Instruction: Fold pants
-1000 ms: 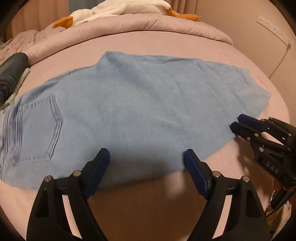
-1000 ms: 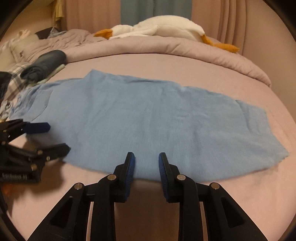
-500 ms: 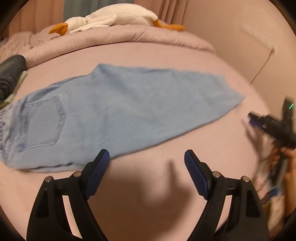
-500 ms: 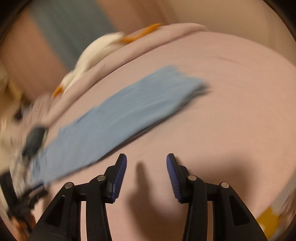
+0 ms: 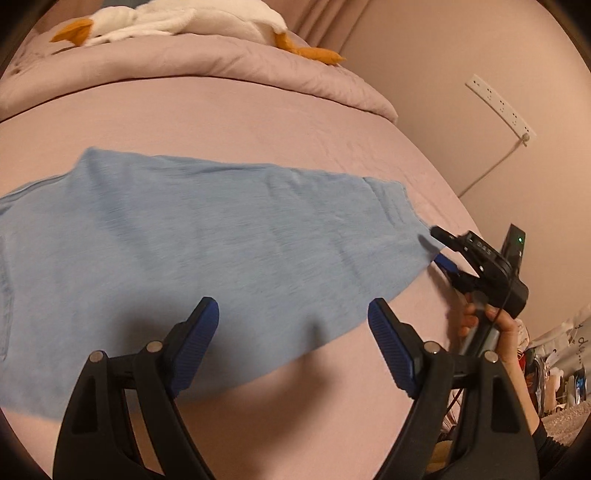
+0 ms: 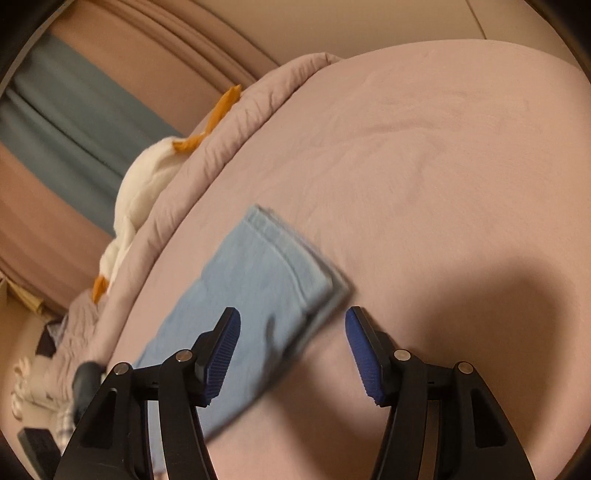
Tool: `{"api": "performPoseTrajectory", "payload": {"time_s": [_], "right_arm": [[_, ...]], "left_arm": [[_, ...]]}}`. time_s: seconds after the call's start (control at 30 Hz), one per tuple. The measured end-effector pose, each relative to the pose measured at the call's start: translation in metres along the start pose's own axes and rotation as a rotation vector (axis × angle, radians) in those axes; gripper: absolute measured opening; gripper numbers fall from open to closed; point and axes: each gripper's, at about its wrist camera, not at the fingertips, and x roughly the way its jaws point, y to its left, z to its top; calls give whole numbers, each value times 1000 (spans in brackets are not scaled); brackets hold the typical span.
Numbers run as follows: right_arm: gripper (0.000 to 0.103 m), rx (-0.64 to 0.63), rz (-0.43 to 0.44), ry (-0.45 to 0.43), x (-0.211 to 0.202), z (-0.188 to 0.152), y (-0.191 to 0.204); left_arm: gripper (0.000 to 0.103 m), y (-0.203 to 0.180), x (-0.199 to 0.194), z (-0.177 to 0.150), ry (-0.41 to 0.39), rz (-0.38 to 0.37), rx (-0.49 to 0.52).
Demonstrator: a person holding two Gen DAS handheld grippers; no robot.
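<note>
The pants point(image 5: 207, 236) lie flat on the bed point(image 5: 258, 110) for folding — the right hand-held gripper point(image 6: 291, 332), jaws opening and empty, straddles the hem; the left hand-held gripper point(image 5: 293, 325) gapes wide, empty.

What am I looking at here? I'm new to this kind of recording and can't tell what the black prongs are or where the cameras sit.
No robot: a person holds a two-fingered grabber in each hand, each with a camera looking along its fingers. One picture comes from the left gripper, the other from the right gripper. The black prongs with blue pads are those fingers. Light blue pants lie flat on a pink bed, a white stuffed goose at the far edge. In the left view you see the person's hand bringing the right gripper to the pants' hem. The left gripper is open; the right one's fingers are opening. Neither holds anything.
</note>
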Motion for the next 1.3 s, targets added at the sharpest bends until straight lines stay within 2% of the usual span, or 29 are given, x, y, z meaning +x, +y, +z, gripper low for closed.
{"api": "performPoseTrajectory", "payload": {"time_s": [0.07,0.1,0.13,0.17,0.23,0.33,0.4,0.43,0.5,0.63,0.67,0.73,0.77,0.9,0.97,1.03,1.1,1.13,1.3], "right_arm": [[56,-13,5,-9,2,5,3],[38,-17,8,-7,3,7,2],[25,-22,6,2,5,9,2],[17,2,19,25,7,11,-1],[17,39,56,34,0,14,-9],[14,-7,82,-10,-19,14,-2],[14,7,55,3,-17,13,-8],[14,42,19,49,-6,11,-18],[10,79,30,64,6,10,-27],[11,-3,-59,56,1,12,-4],[12,-25,-53,37,-5,13,6],[12,-101,0,-25,-21,14,28],[12,-183,18,-63,-32,11,50],[12,-463,52,-116,-49,-17,117],[12,-571,67,-116,-47,-38,143],[12,-655,94,-108,-43,-60,164],[12,-757,118,-102,-38,-92,188],[12,-790,119,-101,-36,-102,193],[12,-967,88,-36,-5,-162,228]], "left_arm": [[82,-4,10,8,9,-22,-5],[82,-5,16,13,16,-39,-19],[82,-6,21,16,23,-61,-32],[82,-8,30,21,37,-90,-51],[78,-11,43,29,53,-123,-71],[78,-13,65,33,96,-156,-105],[76,-7,77,30,126,-143,-141],[75,-6,78,30,117,-143,-138],[73,-6,76,30,116,-145,-138],[73,-5,72,35,133,-152,-158],[73,-4,68,35,131,-152,-163],[73,-2,59,34,111,-151,-173],[73,-1,53,30,100,-160,-179],[73,3,18,22,-5,-276,-222],[79,8,-4,16,-86,-361,-257],[92,16,-18,10,-151,-414,-316],[93,22,-21,9,-159,-433,-350],[93,26,-21,8,-148,-413,-361],[90,44,-21,-3,-124,-400,-410]]}}
